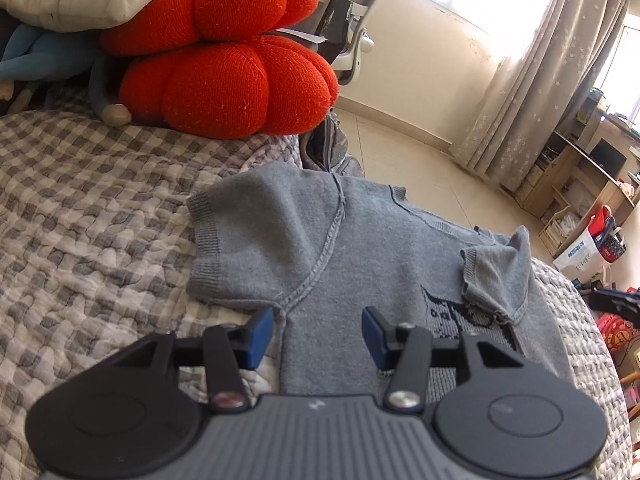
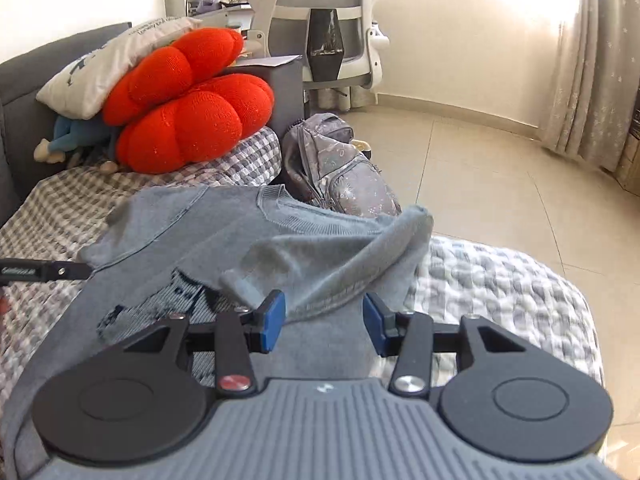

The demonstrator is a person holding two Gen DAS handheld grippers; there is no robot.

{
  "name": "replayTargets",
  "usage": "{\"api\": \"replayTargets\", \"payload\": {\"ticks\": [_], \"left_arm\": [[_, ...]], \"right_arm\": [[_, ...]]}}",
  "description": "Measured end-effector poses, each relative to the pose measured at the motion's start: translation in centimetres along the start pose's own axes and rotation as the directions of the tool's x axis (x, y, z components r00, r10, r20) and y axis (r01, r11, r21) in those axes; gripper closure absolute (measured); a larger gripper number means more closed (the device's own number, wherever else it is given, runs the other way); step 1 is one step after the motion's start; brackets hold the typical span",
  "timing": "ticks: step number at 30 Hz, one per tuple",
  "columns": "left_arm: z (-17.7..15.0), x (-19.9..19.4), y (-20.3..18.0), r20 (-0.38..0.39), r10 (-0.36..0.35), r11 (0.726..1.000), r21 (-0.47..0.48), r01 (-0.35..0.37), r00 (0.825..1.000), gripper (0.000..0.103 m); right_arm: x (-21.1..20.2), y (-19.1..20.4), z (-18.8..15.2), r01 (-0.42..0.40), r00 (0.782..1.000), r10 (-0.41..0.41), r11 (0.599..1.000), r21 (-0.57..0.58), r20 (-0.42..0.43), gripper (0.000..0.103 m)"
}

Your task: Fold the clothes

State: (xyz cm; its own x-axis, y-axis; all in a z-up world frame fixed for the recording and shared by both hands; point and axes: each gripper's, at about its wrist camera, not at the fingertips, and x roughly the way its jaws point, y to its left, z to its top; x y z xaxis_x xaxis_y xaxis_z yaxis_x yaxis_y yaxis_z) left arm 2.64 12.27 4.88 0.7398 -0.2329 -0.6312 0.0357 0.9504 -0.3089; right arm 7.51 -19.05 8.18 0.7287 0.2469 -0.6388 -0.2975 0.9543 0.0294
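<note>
**newbie:** Sweater (image 1: 360, 248) check, grey knit with short sleeves, lying flat on the checked quilt (image 1: 80, 200) near the bed's floor-side edge, collar toward the red cushion (image 1: 228, 84) end. What can go wrong from here?

**oldhand:** Going left to right: the left sleeve (image 1: 240, 236) is spread flat and unfolded. The left gripper (image 1: 318, 336) hovers over the side seam, jaws apart, nothing between them, so it's released. In the middle there's a dark knitted picture, partly covered. The right sleeve (image 2: 340, 256) is flipped inward but it's humped and twisted, not lying flat. The right gripper (image 2: 324, 320) is also released; the sleeve hem sits just past the pads, not pinched.

**newbie:** So the risk is?

**oldhand:** My guess: that humped sleeve springs back open, or gets a crease baked in if you fold over it. Also the body sits close to the bed edge, so a drag that way could pull it off toward the backpack (image 2: 336, 168).
</note>
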Motion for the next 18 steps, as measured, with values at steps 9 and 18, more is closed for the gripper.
{"api": "replayTargets", "payload": {"ticks": [9, 18], "left_arm": [[0.5, 0.9, 1.3, -0.01, 0.023, 0.999, -0.022, -0.023, 1.0, 0.05], [0.4, 0.0, 3.8, -0.01, 0.067, 0.997, -0.034, -0.067, 0.998, 0.049]], "right_arm": [[11.6, 4.3, 3.9, 0.026, 0.981, -0.038, 0.998, -0.064, -0.19, 0.052], [12.5, 4.9, 3.9, 0.065, 0.984, -0.079, 0.994, -0.093, -0.157, 0.085]]}}
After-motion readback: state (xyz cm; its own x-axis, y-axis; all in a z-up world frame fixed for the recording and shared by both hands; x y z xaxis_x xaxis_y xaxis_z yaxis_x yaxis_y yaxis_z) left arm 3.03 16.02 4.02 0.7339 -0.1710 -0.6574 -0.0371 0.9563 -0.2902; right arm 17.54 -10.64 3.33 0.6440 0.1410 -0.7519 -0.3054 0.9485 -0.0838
